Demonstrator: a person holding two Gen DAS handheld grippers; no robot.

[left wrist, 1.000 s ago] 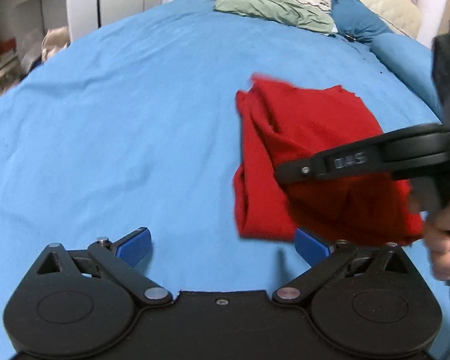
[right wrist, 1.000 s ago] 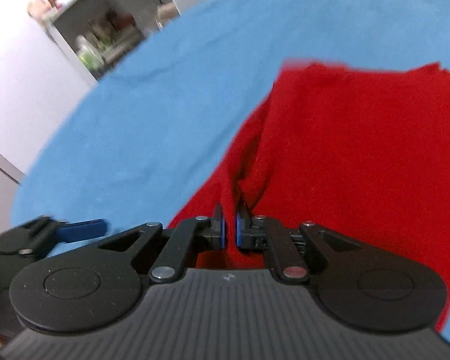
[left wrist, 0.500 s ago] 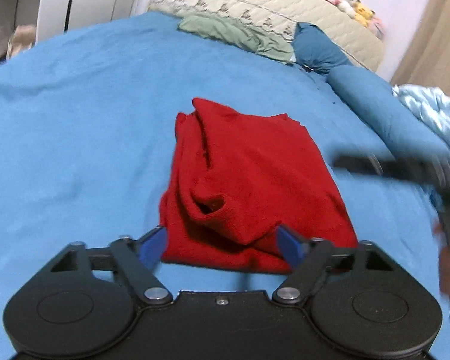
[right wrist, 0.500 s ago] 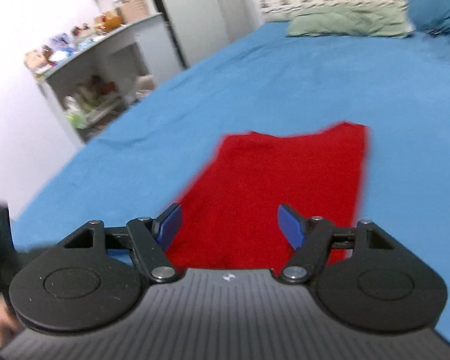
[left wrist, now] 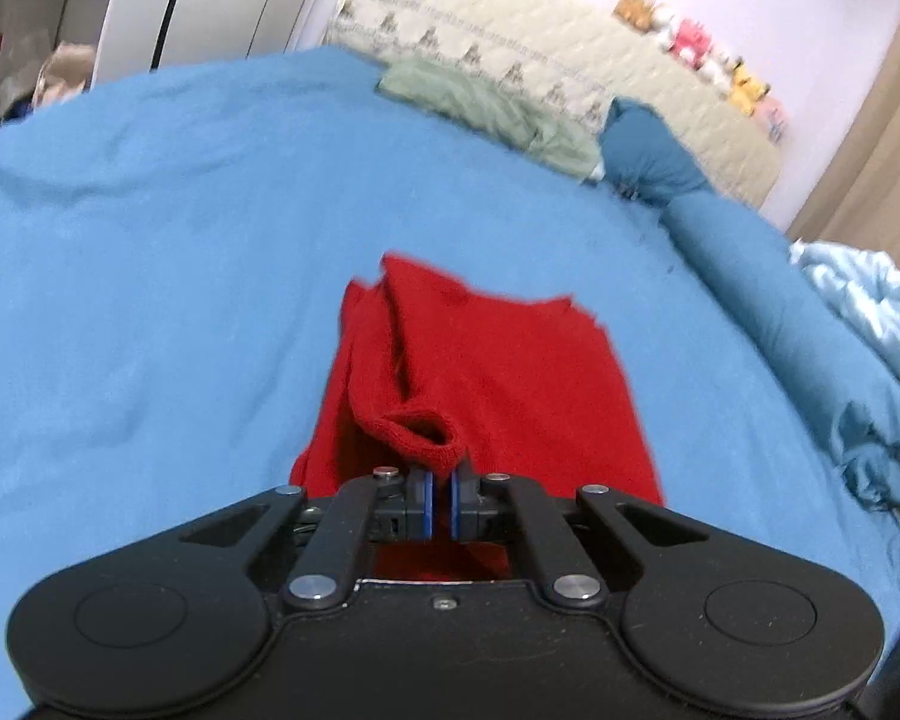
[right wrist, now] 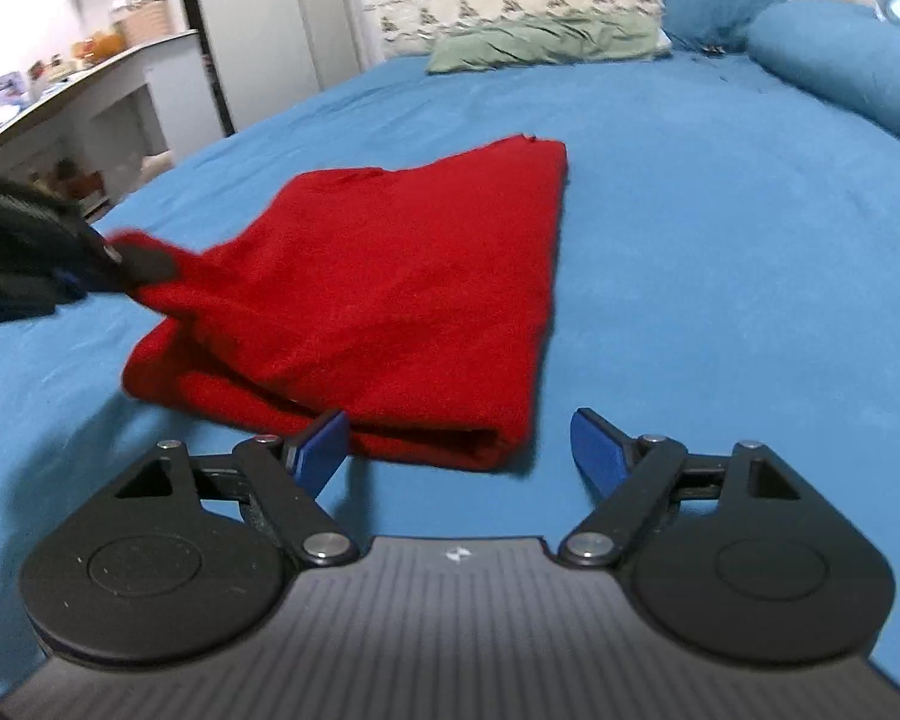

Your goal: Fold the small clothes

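A red garment (left wrist: 498, 378) lies folded on the blue bed sheet (left wrist: 150, 252). My left gripper (left wrist: 441, 501) is shut on a rolled hem at the garment's near edge. In the right wrist view the red garment (right wrist: 390, 282) lies ahead, and the left gripper (right wrist: 90, 264) pinches its left corner and lifts it a little. My right gripper (right wrist: 459, 450) is open and empty, just in front of the garment's near folded edge.
A green cloth (left wrist: 486, 108) lies at the head of the bed by a cream quilted headboard (left wrist: 540, 60). Dark blue pillows (left wrist: 750, 264) and a pale blue blanket (left wrist: 870, 300) lie along the right. A white cabinet (right wrist: 270, 60) and shelves (right wrist: 60, 108) stand to the left.
My left gripper has closed on the garment's near hem. My right gripper let go of the garment, opened and drew back to its near edge.
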